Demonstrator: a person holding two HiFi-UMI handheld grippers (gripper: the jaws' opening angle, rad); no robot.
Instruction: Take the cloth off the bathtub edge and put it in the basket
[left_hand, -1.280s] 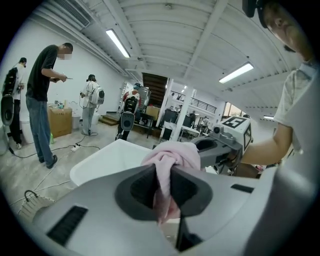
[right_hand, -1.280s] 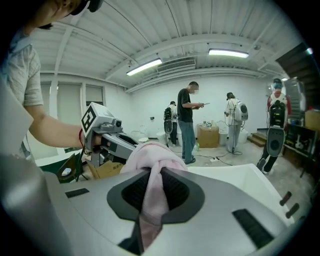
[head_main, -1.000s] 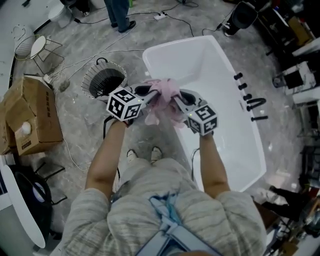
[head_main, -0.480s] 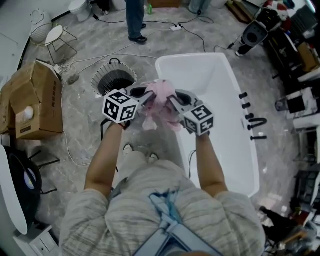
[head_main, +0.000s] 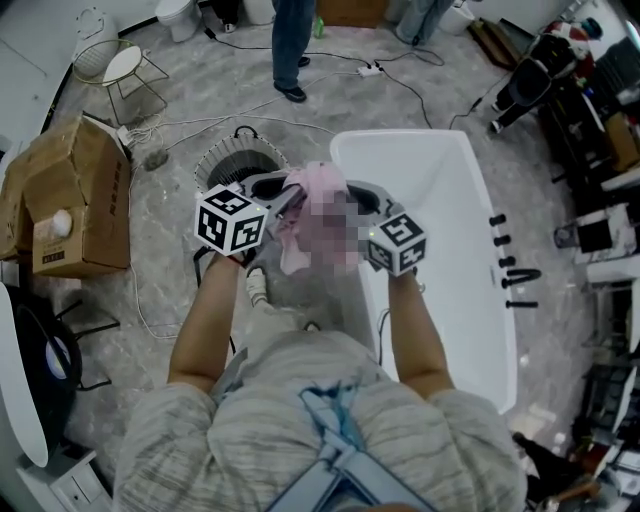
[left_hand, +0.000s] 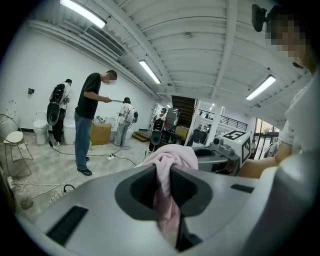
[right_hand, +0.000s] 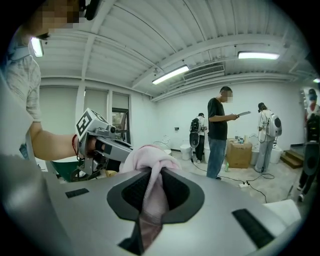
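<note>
A pink cloth (head_main: 312, 190) hangs bunched between both grippers, held up in the air just left of the white bathtub (head_main: 445, 190). My left gripper (head_main: 288, 192) is shut on the cloth's left part; in the left gripper view the cloth (left_hand: 169, 161) is pinched between the jaws of that gripper (left_hand: 164, 174). My right gripper (head_main: 352, 194) is shut on the cloth's right part, and the right gripper view shows the fabric (right_hand: 150, 159) squeezed in its jaws (right_hand: 152, 176). The round wire basket (head_main: 228, 160) stands on the floor just beyond the left gripper.
A cardboard box (head_main: 62, 205) sits at the left, with a wire stool (head_main: 125, 72) behind it. A person (head_main: 292, 45) stands beyond the basket, and cables (head_main: 190, 125) trail across the floor. Black taps (head_main: 508, 272) line the tub's right rim.
Both grippers have carried the cloth up and to the left, off the bathtub's edge and toward the basket. Their grip on it looks the same.
</note>
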